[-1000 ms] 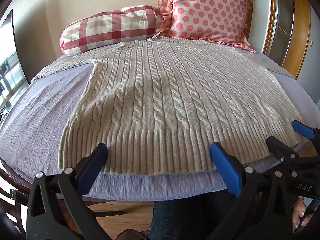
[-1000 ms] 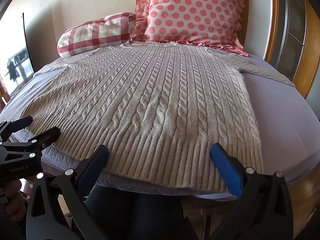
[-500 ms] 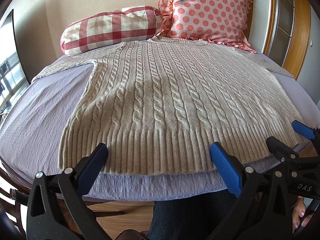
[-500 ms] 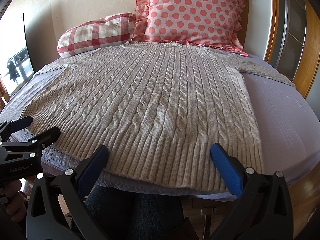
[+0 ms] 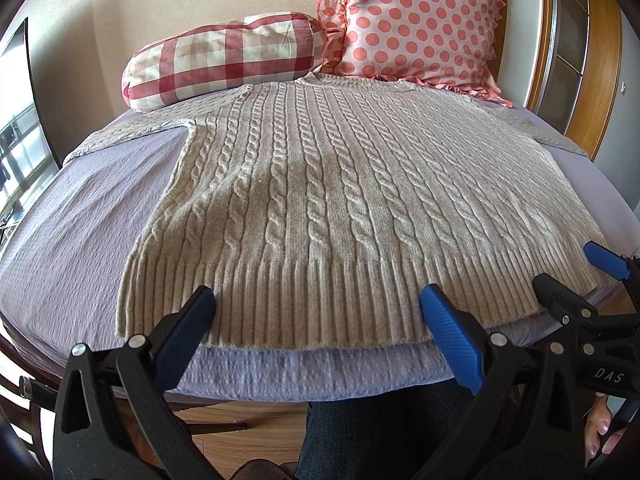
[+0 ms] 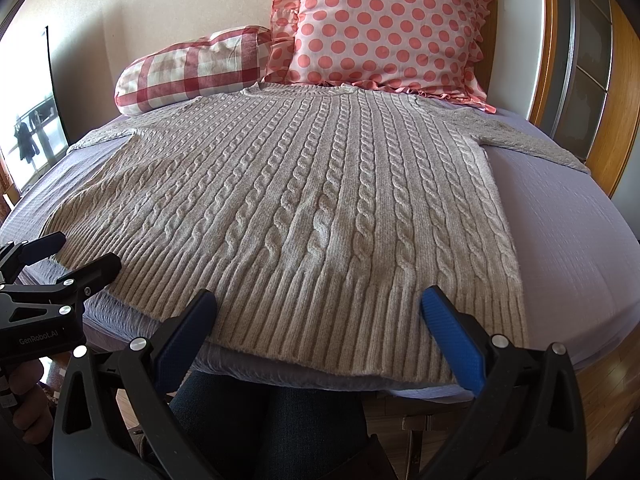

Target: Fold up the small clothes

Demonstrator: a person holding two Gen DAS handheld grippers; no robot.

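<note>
I see the sweater (image 5: 340,208), a beige cable-knit, spread flat and face up on the lavender bed cover (image 5: 80,232). Its ribbed hem (image 5: 280,304) runs along the near edge of the bed and its neckline lies at the far end, just in front of the pillows. Both sleeves stretch out sideways, and the right sleeve (image 6: 532,140) reaches toward the wooden frame.

My left gripper (image 5: 318,308) hangs just short of the hem with its jaws wide apart and nothing between them; the blue pads (image 5: 452,340) frame the hem's left and middle stretch. My right gripper (image 6: 318,308) sits the same way in front of the hem's right portion, jaws spread and holding nothing. Whether any pad tip touches the knit, I cannot tell.

In the left view, the right gripper's body shows white letters "DAS" at the lower right. In the right view, the left gripper (image 6: 60,256) carries the marking "GenRobot.AI" on its black body.

Behind the neckline lean a red-and-cream checked bolster (image 5: 228,60) and a pink polka-dot pillow (image 5: 416,20) with a frilled edge. A framed picture (image 6: 36,128) stands against the wall at the left. Below the bed edge I see dark trousers (image 6: 260,424) and wooden floor (image 5: 240,432).
</note>
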